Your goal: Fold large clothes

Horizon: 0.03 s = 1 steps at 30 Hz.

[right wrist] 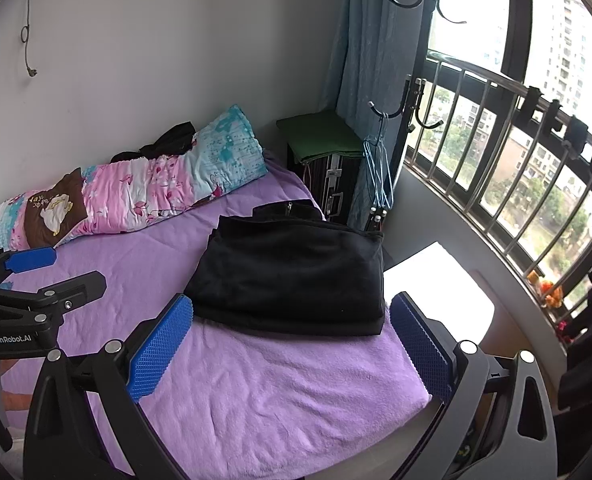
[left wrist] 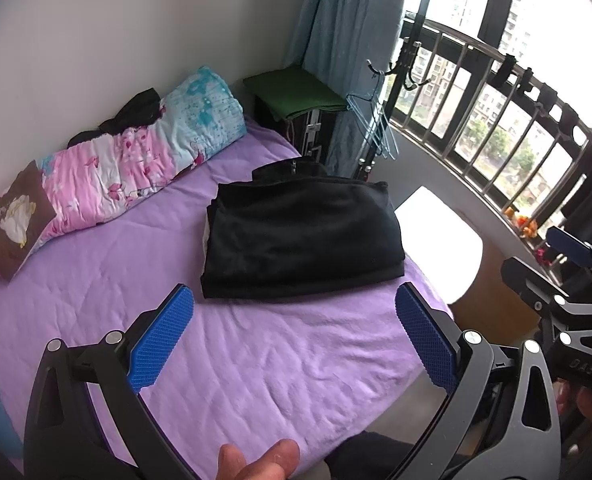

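Observation:
A black garment (left wrist: 304, 236) lies folded into a compact rectangle on the purple bed sheet (left wrist: 235, 360), near the bed's right corner; it also shows in the right wrist view (right wrist: 291, 272). My left gripper (left wrist: 293, 328) is open and empty, held back from the garment's near edge. My right gripper (right wrist: 291, 336) is open and empty, just short of the garment's near edge. The right gripper also shows at the right of the left wrist view (left wrist: 552, 268). The left gripper shows at the left of the right wrist view (right wrist: 51, 272).
A rolled floral quilt (left wrist: 107, 176) lies along the wall with dark clothes (left wrist: 131, 116) behind it. A dark case with a green cloth (left wrist: 296, 96) stands past the bed. Hangers (left wrist: 376, 128) hang on a rack by the curtain. A railed window (left wrist: 496, 120) curves on the right.

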{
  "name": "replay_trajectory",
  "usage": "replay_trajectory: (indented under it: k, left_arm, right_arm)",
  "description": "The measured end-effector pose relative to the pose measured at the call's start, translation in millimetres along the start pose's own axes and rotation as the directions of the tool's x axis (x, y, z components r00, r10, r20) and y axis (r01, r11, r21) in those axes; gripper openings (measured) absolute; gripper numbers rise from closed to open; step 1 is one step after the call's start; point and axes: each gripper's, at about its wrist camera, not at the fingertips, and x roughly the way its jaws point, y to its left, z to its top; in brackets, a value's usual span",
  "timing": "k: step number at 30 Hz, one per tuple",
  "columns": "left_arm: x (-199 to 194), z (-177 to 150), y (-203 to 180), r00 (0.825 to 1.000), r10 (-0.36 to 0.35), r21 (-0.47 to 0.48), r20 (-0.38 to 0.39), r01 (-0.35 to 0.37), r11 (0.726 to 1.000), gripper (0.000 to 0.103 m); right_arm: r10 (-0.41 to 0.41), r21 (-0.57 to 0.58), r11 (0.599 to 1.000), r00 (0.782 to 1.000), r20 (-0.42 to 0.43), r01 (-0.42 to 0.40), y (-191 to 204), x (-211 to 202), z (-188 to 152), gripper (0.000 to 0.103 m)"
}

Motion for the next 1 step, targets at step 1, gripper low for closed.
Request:
replay_trajectory:
  k: [1]
  left_arm:
    - [0.3,-0.2,0.4,1.000,-0.001,-0.001,-0.001,0.001,1.000,0.097]
  right_arm:
    - [0.000,0.000,1.000,1.000,-0.001,0.000,0.1,0.3,0.0,0.097]
